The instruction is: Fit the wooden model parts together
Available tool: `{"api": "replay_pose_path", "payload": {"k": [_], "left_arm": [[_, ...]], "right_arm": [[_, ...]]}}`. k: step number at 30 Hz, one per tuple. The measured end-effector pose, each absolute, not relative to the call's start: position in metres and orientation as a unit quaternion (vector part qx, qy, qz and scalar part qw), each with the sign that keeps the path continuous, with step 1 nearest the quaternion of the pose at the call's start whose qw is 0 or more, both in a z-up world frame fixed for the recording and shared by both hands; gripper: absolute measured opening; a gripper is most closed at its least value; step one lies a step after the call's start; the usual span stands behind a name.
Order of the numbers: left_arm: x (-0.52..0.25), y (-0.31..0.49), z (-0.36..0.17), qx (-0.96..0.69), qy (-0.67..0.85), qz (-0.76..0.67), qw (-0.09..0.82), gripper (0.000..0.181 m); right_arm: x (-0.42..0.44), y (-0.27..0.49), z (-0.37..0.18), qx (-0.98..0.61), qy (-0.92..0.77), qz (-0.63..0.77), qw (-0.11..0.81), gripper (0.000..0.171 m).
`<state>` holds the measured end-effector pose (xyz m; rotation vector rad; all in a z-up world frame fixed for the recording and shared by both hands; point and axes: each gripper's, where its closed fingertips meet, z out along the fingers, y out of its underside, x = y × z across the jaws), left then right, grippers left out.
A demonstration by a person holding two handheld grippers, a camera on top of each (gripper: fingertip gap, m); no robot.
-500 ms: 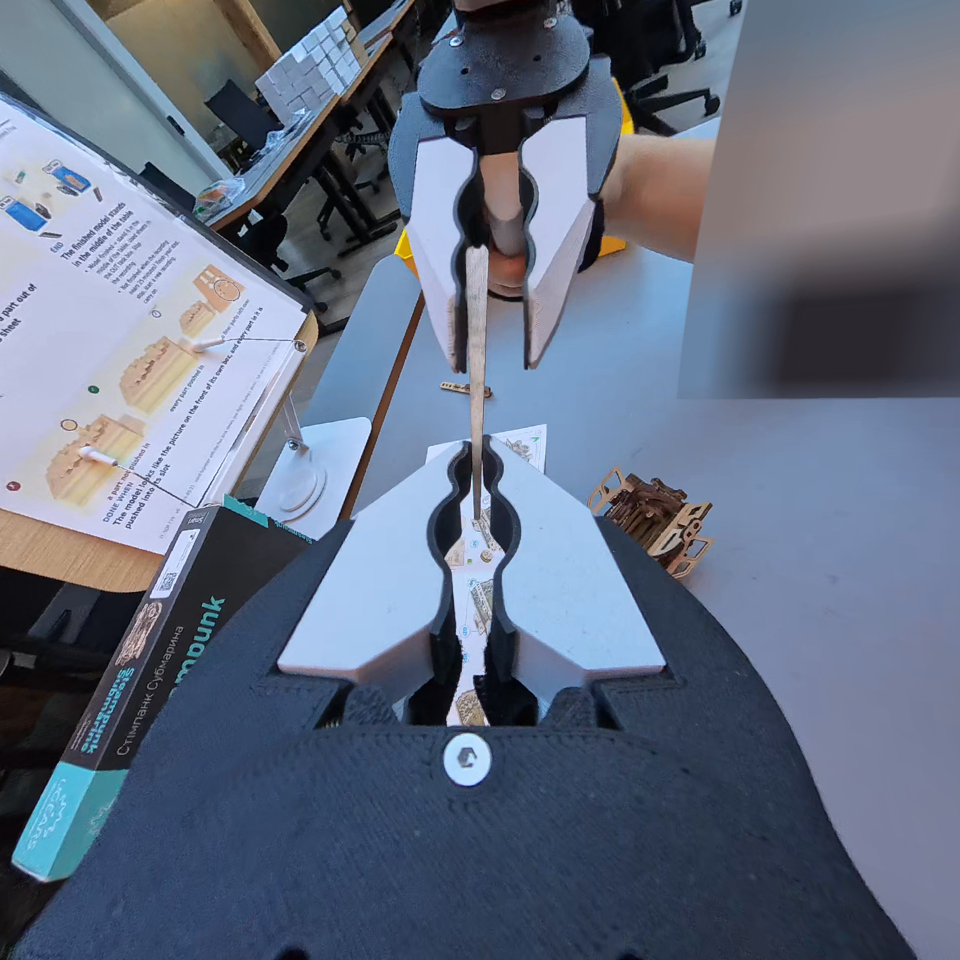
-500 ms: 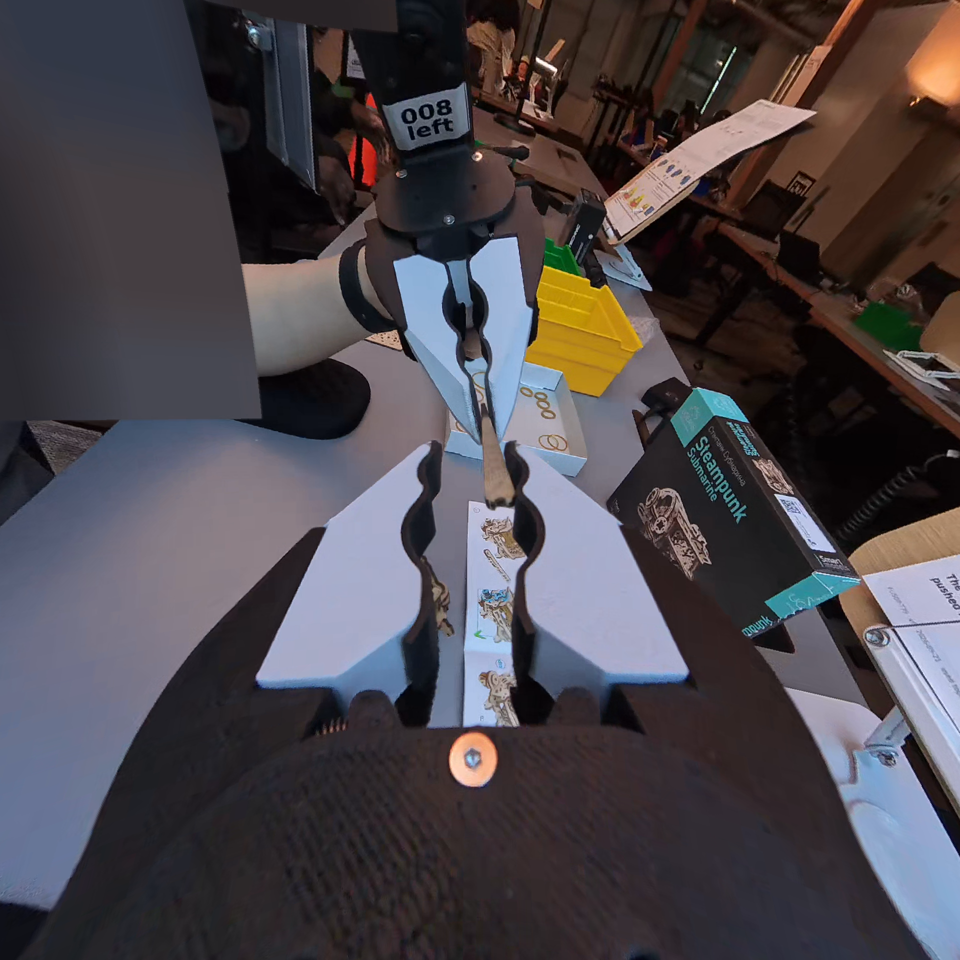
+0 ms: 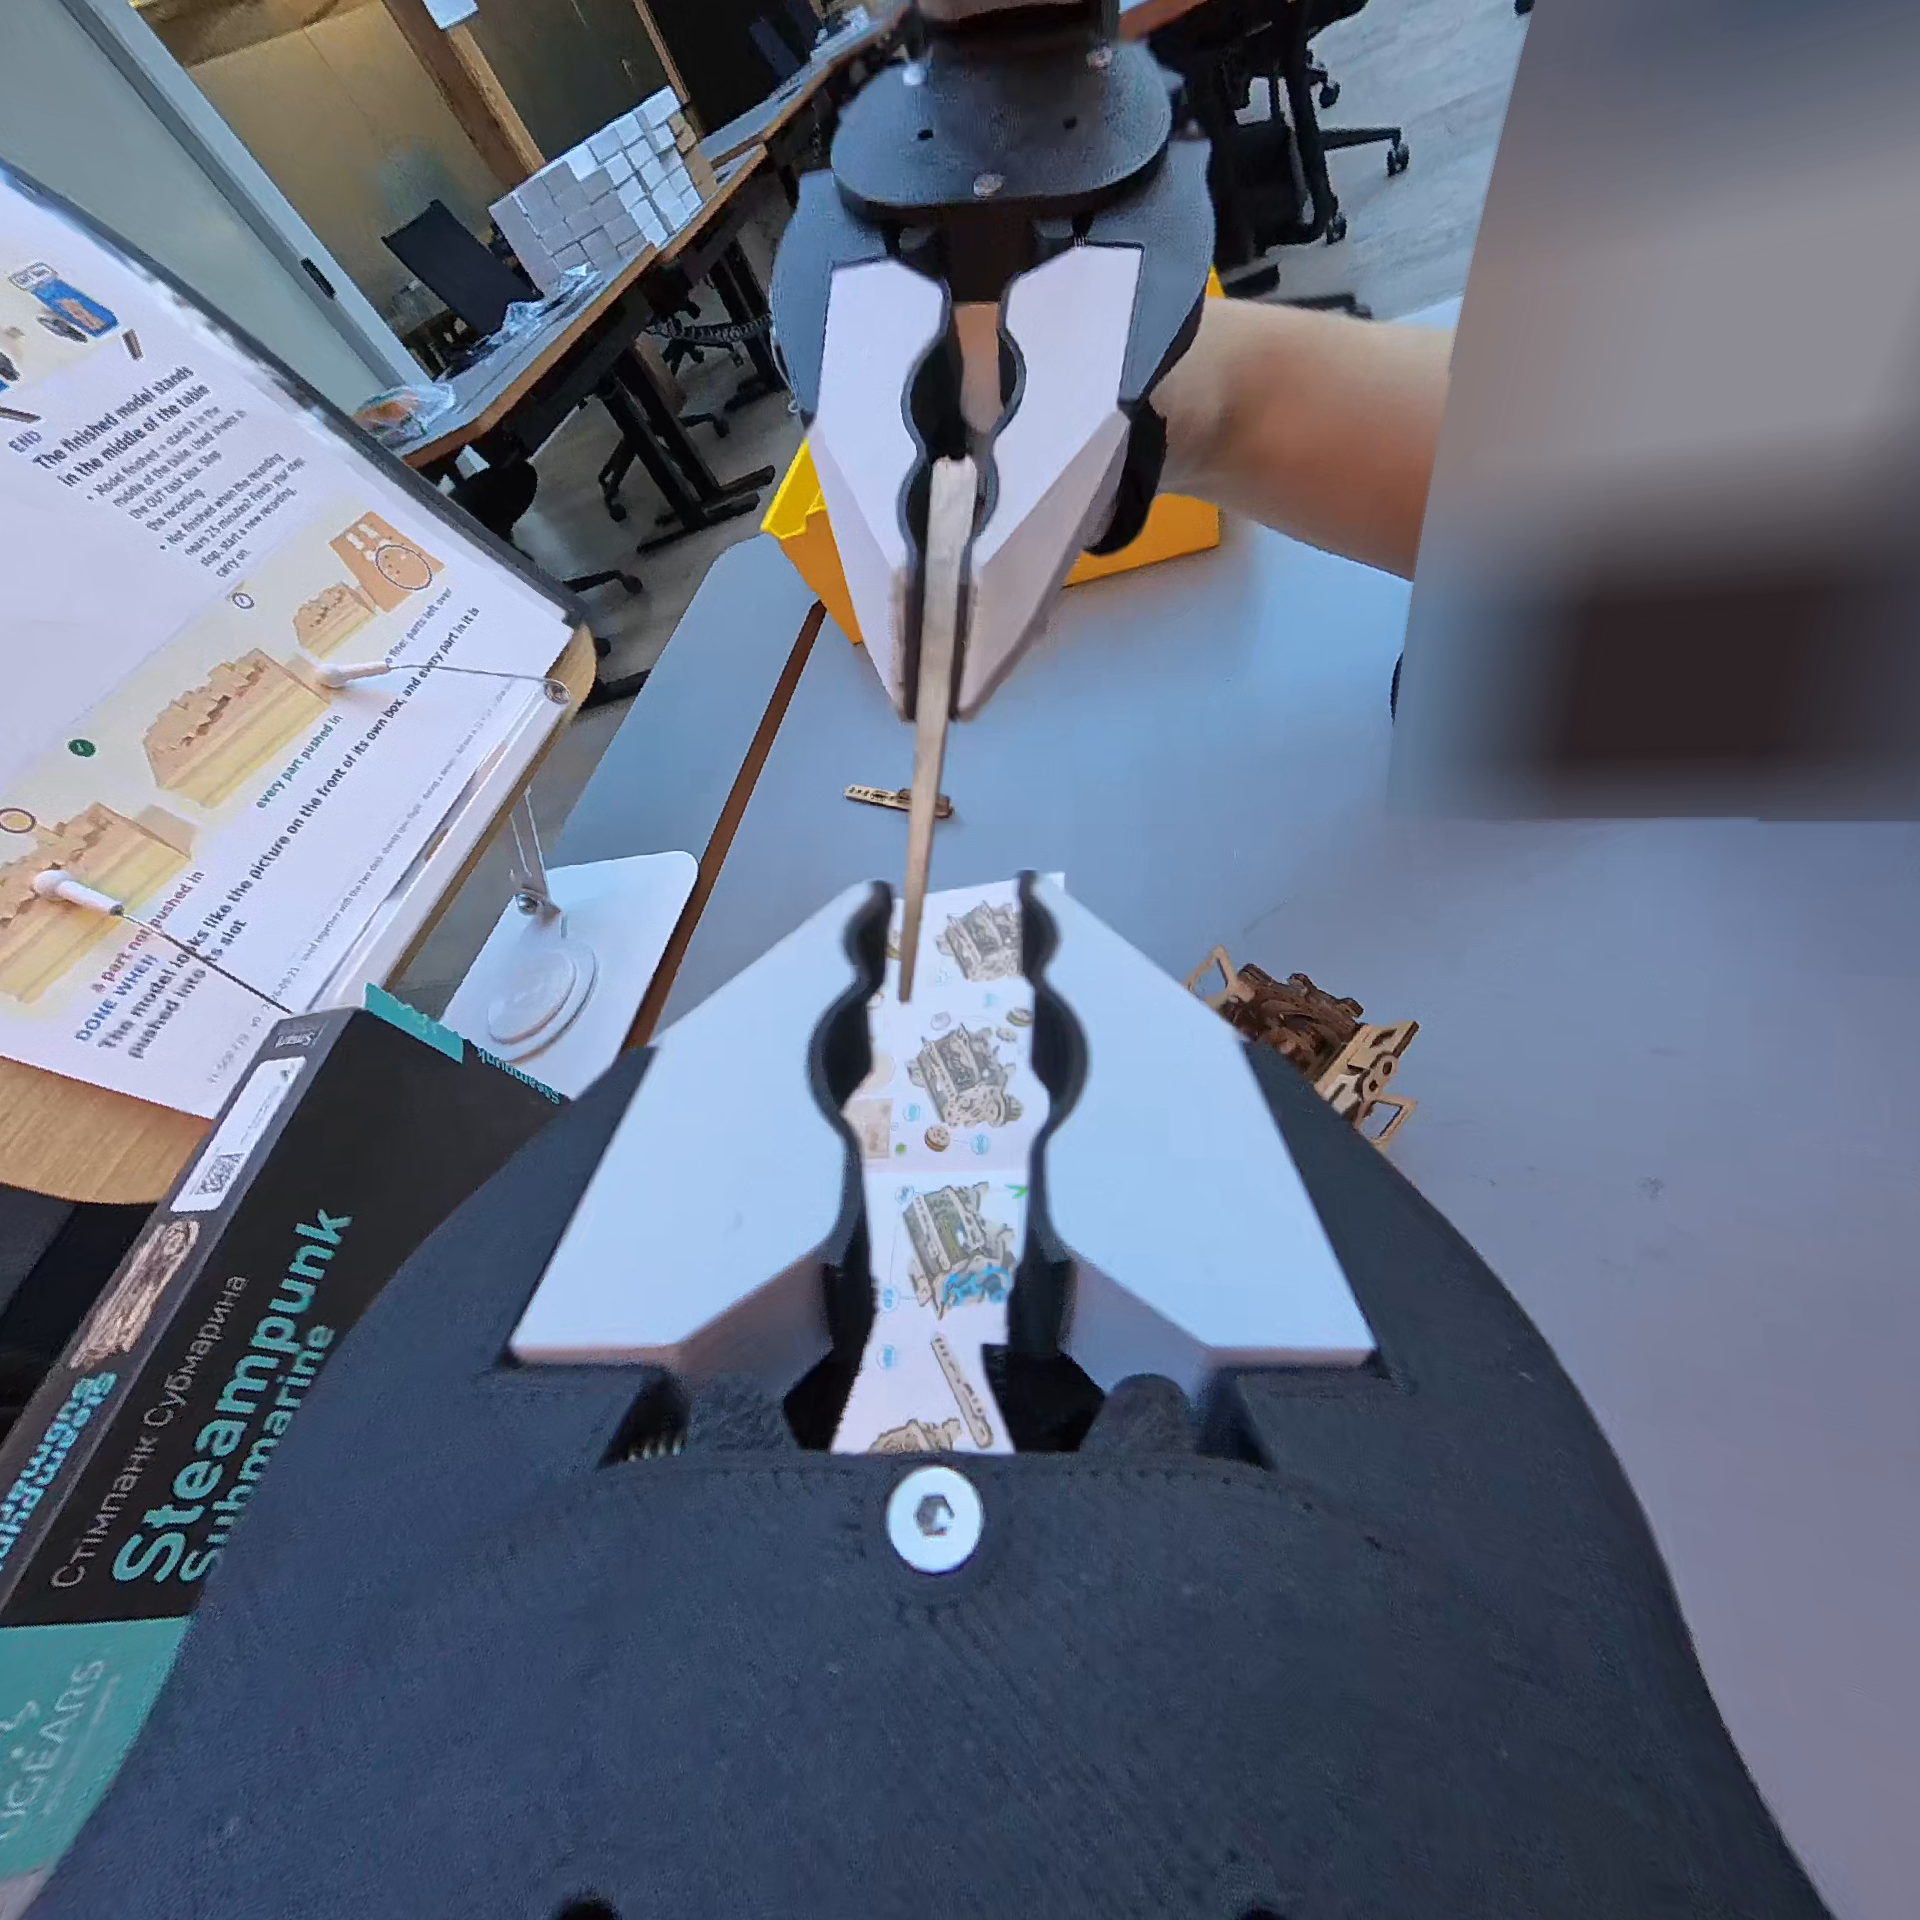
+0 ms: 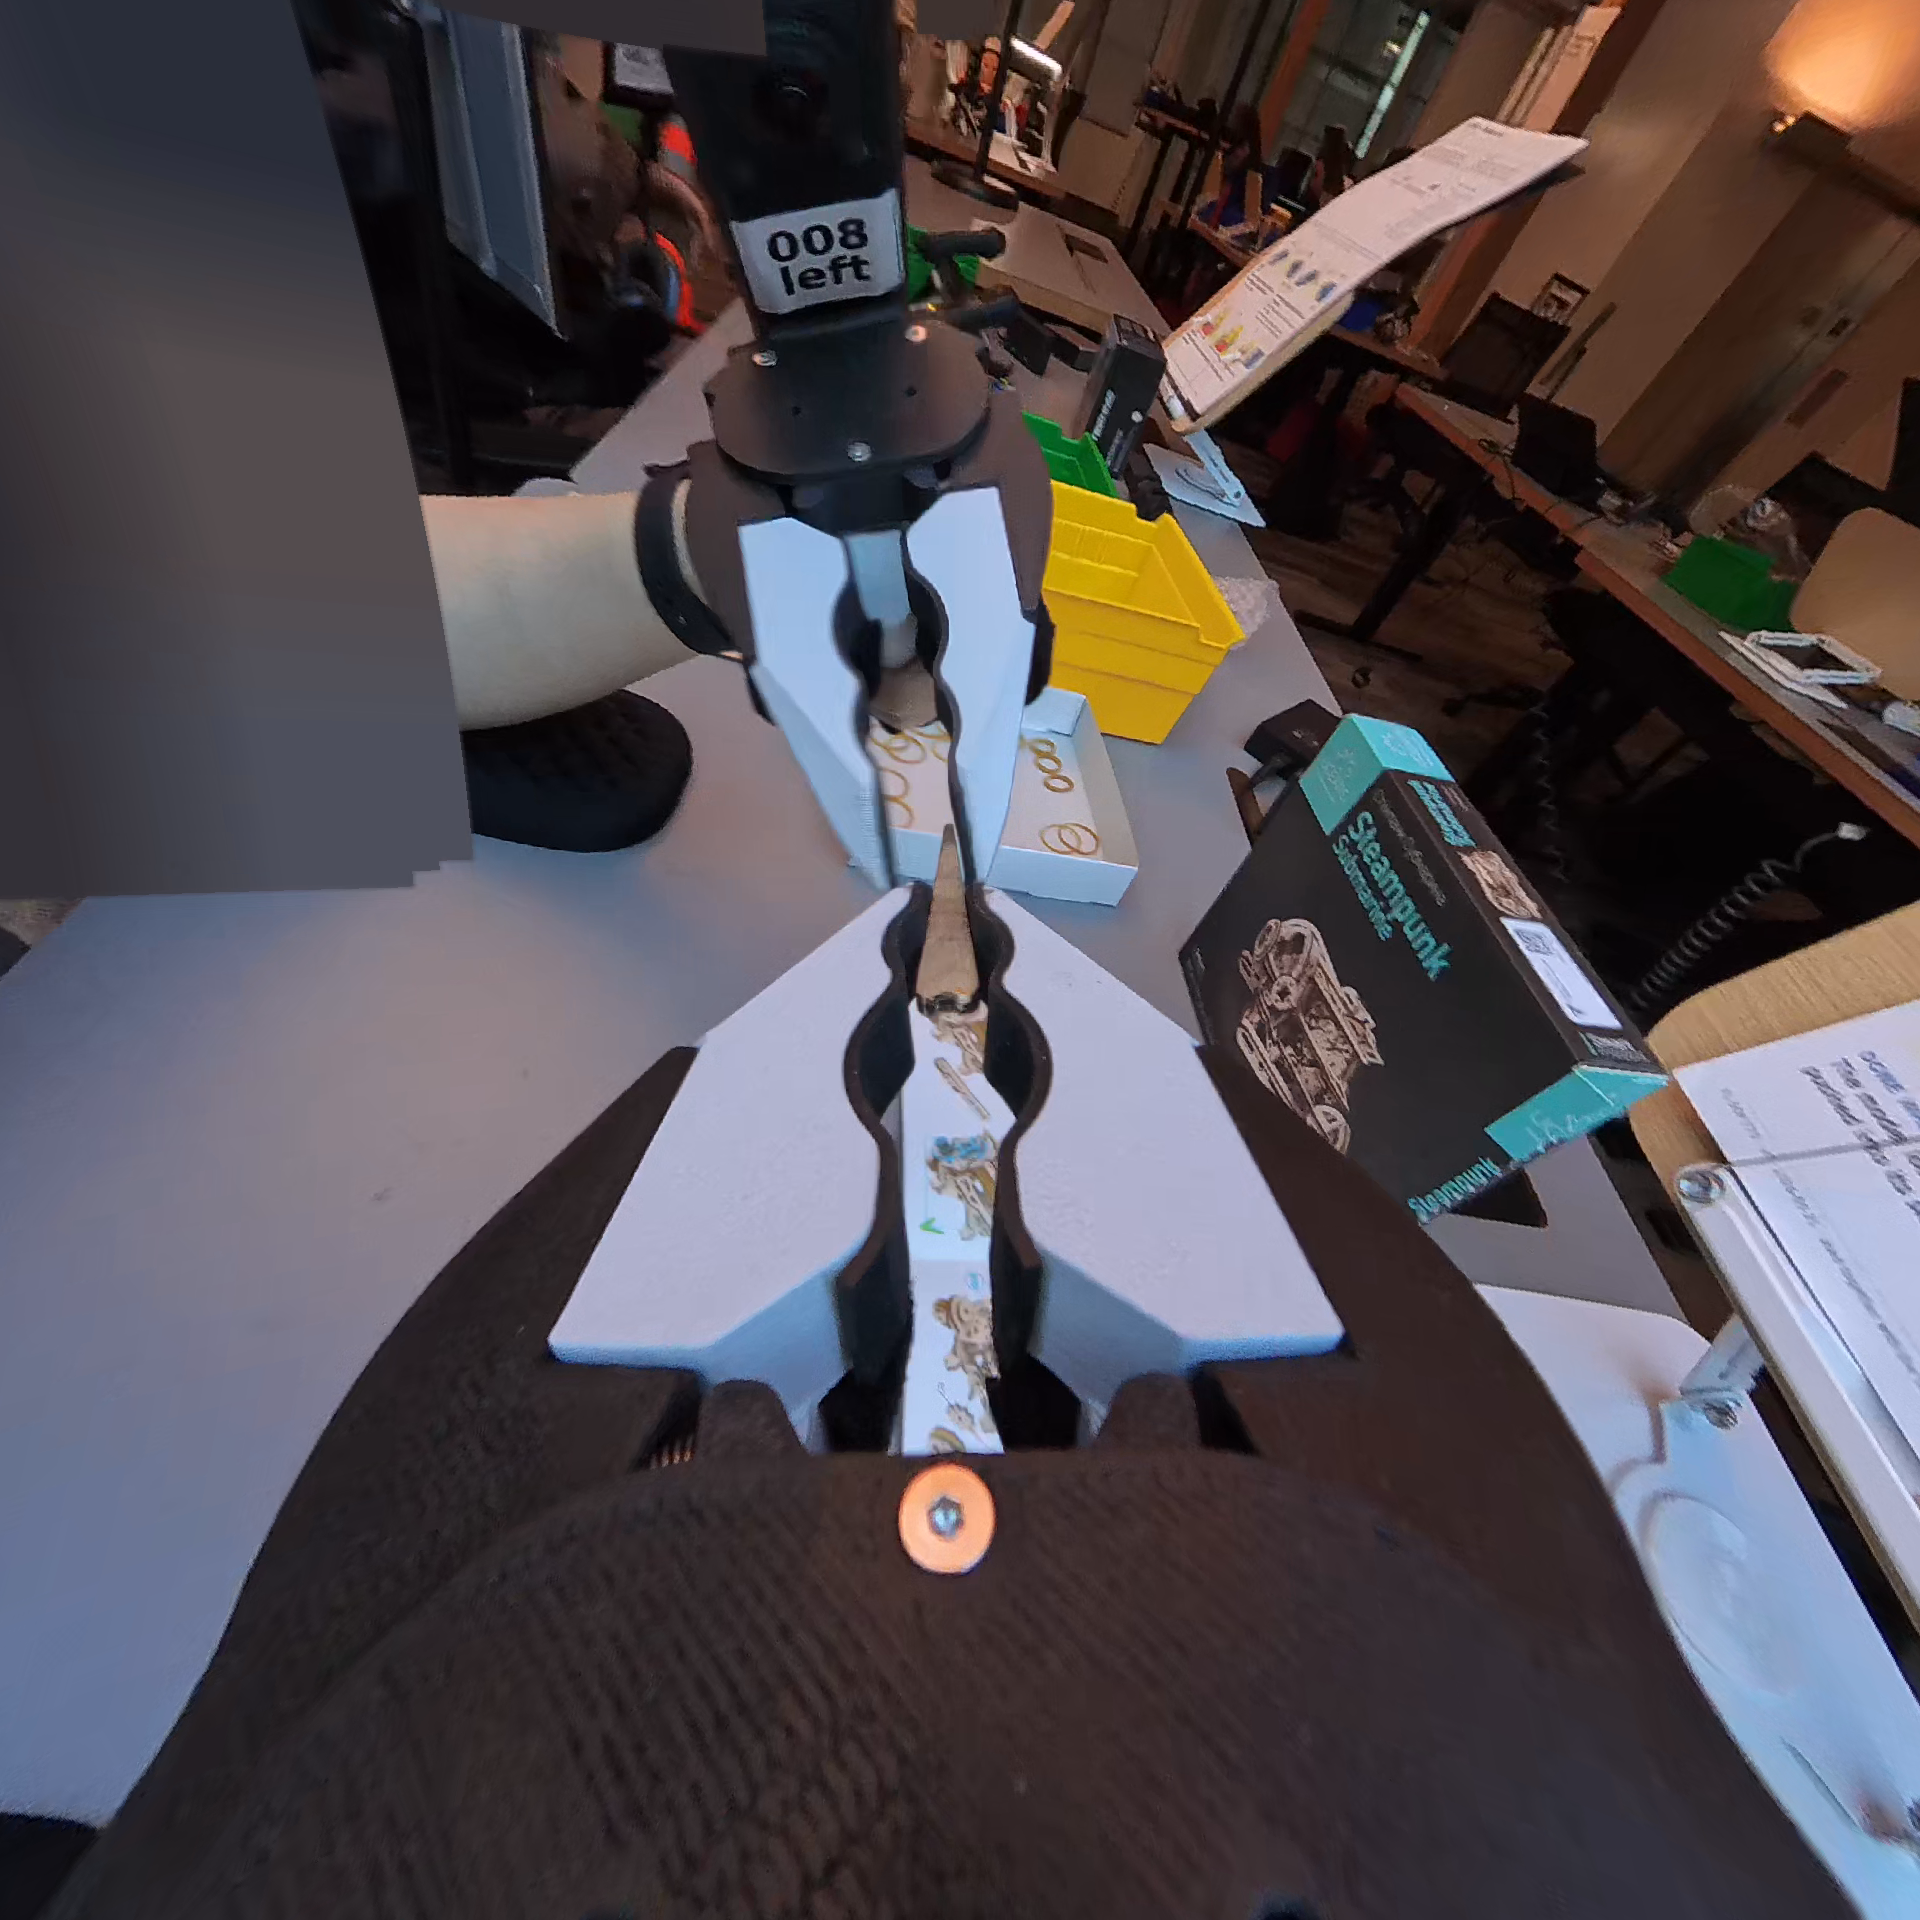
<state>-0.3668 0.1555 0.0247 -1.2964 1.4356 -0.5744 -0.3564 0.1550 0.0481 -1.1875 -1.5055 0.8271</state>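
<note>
My left wrist feed is bright and cool: daylight washes the grey table (image 3: 1558,1039) evenly, and shadows there are faint. My right wrist feed is dimmer and warmer, with a wall lamp (image 4: 1808,114) glowing orange at top right and the room behind falling into murk. Both lenses are wide-angle, so straight edges bow near the borders; the instruction board (image 3: 239,644) curves visibly at the left edge. I see motion smear on the left gripper (image 3: 951,935) fingertips and on the booklet (image 3: 951,1143) beneath. Large grey patches cover one side of each feed. The black box (image 4: 1423,966) reads sharp.
</note>
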Motion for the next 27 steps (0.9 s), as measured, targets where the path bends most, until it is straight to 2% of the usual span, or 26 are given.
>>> {"api": "replay_pose_path", "payload": {"k": [3,7,11,14,19,27], "left_arm": [[-0.374,0.158,0.006,-0.558,0.602,-0.290,0.493,0.066],[-0.371,0.146,-0.023,-0.542,0.605,-0.426,0.399,0.085],[-0.366,0.145,-0.064,-0.553,0.631,-0.439,0.321,0.088],[-0.364,0.141,-0.085,-0.562,0.648,-0.423,0.292,0.093],[-0.361,0.140,-0.095,-0.569,0.636,-0.442,0.277,0.090],[-0.358,0.137,-0.110,-0.574,0.626,-0.470,0.240,0.084]], "right_arm": [[-0.346,0.165,0.050,-0.521,-0.610,0.312,0.508,0.005],[-0.327,0.162,0.023,-0.576,-0.586,0.308,0.479,0.005],[-0.317,0.147,0.005,-0.605,-0.523,0.344,0.492,0.005],[-0.321,0.140,-0.011,-0.634,-0.507,0.386,0.439,0.005],[-0.324,0.144,-0.033,-0.648,-0.545,0.342,0.408,0.005],[-0.325,0.140,-0.050,-0.659,-0.543,0.366,0.371,0.005]]}}
